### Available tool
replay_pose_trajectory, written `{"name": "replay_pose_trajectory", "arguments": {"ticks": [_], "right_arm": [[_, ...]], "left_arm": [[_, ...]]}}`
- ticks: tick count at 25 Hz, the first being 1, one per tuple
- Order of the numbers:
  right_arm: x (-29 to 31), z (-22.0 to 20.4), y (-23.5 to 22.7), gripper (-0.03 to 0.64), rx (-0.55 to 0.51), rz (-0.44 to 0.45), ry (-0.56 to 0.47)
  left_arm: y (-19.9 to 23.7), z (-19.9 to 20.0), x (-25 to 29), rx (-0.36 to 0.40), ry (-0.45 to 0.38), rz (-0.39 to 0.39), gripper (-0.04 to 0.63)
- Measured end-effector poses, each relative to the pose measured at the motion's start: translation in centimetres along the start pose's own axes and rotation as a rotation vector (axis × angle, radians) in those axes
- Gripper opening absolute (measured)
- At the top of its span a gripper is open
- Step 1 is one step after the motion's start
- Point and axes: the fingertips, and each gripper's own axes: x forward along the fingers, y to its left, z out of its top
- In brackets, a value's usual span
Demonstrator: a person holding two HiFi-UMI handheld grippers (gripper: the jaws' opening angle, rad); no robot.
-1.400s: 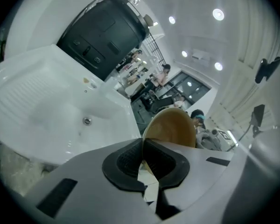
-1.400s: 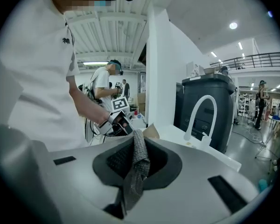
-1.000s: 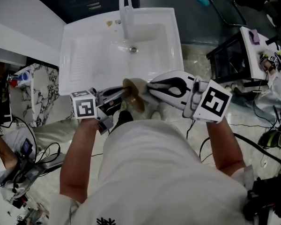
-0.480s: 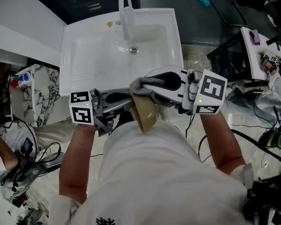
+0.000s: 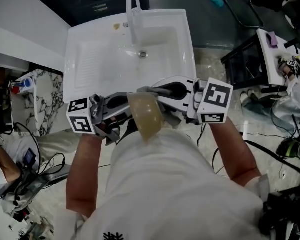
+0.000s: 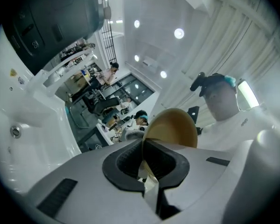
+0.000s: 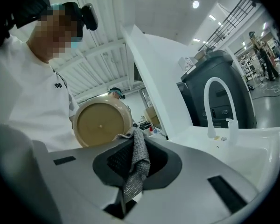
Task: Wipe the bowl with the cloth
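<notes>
The left tongs are clamped shut on the rim of a tan bowl, which stands on edge in the air in front of the person's white shirt, just off the near edge of the sink. The right tongs are closed on a grey knitted cloth, whose upper end reaches the bowl's lower edge; the bowl's round face is turned toward these tongs. In the head view the two tongs point at each other with the bowl between them. Beyond them lies a white sink unit with a ribbed draining side on the left, a round drain and a tall curved white faucet. A dark grey cabinet stands behind the sink. The floor is pale and marbled, strewn with cables at the left. A white desk with small items stands at the right. Round ceiling lights shine overhead.
</notes>
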Motion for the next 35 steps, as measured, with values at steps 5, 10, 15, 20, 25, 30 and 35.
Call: {"name": "replay_pose_trajectory", "arguments": {"ticks": [5,10,15,20,25,30,35], "right_arm": [[-0.1,-0.7,0.6,0.032,0.003,0.015,0.017],[-0.4,-0.8,2.0,0.032,0.008,0.067,0.012],[-1.0,-0.2,3.5,0.032,0.003,0.133,-0.009],[-1.6,0.8,4.9,0.032,-0.029,0.198,-0.036],[-2.4,2.6,5.9,0.032,-0.063,0.238,-0.104],[-2.9,4.4,5.6,0.032,-0.082,0.225,-0.178],[-3.2,5.4,3.7,0.032,-0.081,0.145,-0.216]], "left_arm": [[1.0,1.6,-1.1,-0.006,-0.066,0.042,0.018],[2.3,2.8,-2.1,-0.012,-0.115,0.082,0.018],[3.7,2.8,-2.7,-0.040,-0.149,0.106,0.018],[4.8,1.9,-3.0,-0.064,-0.139,0.124,0.018],[5.1,0.6,-2.8,-0.082,-0.098,0.124,0.018],[4.8,-1.2,-2.1,-0.091,-0.023,0.103,0.018],[3.6,-2.6,-0.6,-0.081,0.052,0.049,0.018]]}}
